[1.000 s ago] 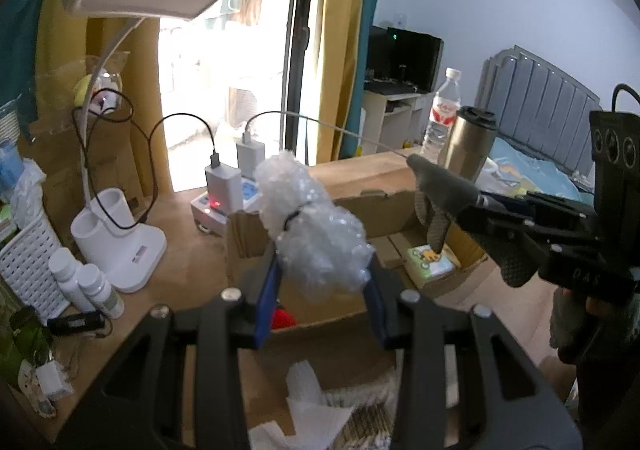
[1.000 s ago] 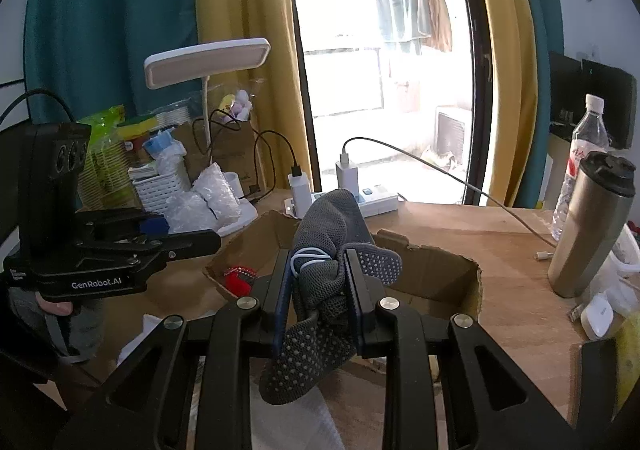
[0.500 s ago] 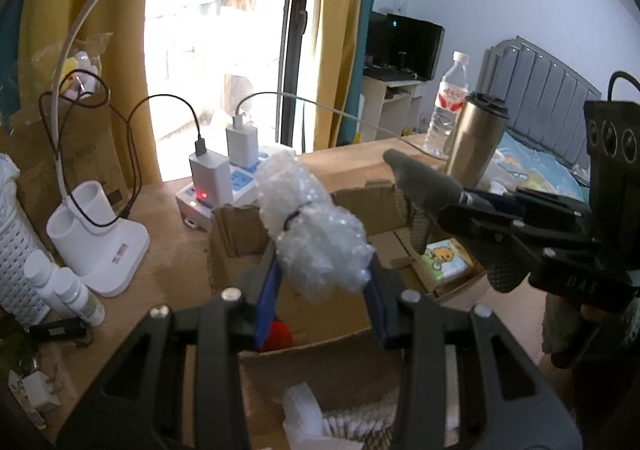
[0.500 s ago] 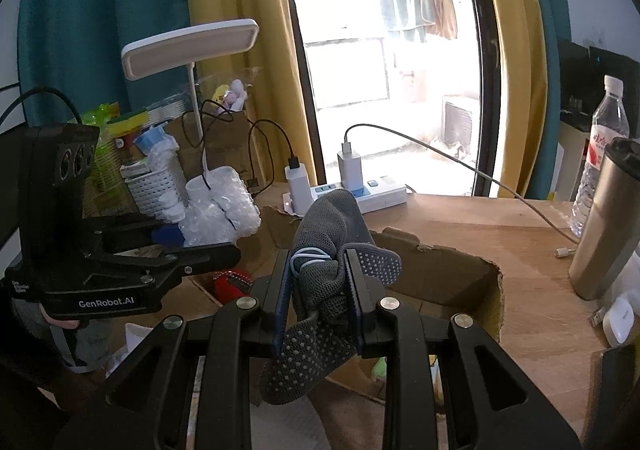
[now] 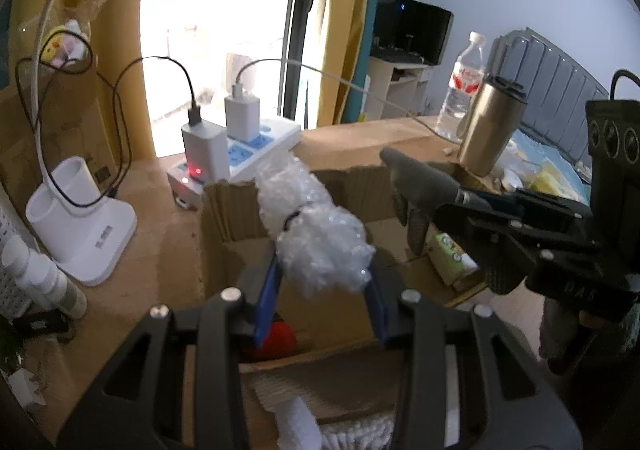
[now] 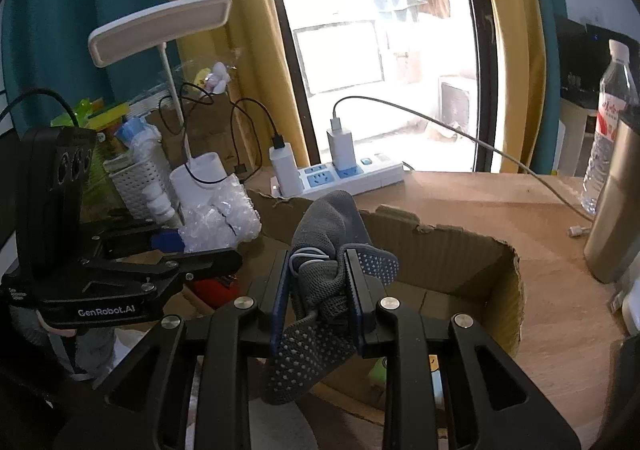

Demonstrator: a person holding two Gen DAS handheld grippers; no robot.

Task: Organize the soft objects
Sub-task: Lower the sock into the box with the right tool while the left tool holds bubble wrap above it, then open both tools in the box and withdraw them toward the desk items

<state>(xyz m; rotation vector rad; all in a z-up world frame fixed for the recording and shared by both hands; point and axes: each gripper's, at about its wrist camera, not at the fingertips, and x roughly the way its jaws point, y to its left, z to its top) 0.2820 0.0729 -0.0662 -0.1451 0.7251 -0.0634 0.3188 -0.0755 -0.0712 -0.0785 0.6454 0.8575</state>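
while both grippers hang over the open cardboard box (image 6: pixel 460 250) on the wooden desk (image 6: pixel 500 206), a white power strip (image 5: pixel 256 146) with two chargers sits just behind its rear wall, a desk lamp base (image 5: pixel 80 230) to the left, a steel tumbler (image 5: pixel 490 126) and water bottle (image 5: pixel 464 86) to the right. left gripper (image 5: pixel 320 290) tilts down, pads clamped on a bubble wrap bundle (image 5: pixel 316 238) above the box's left part, over a red object (image 5: pixel 276 340). right gripper (image 6: pixel 318 290) tilts down, pinching a grey dotted sock (image 6: pixel 324 278) over the box interior. compared with a second ago, both sit lower and nearer the box; grips unchanged.
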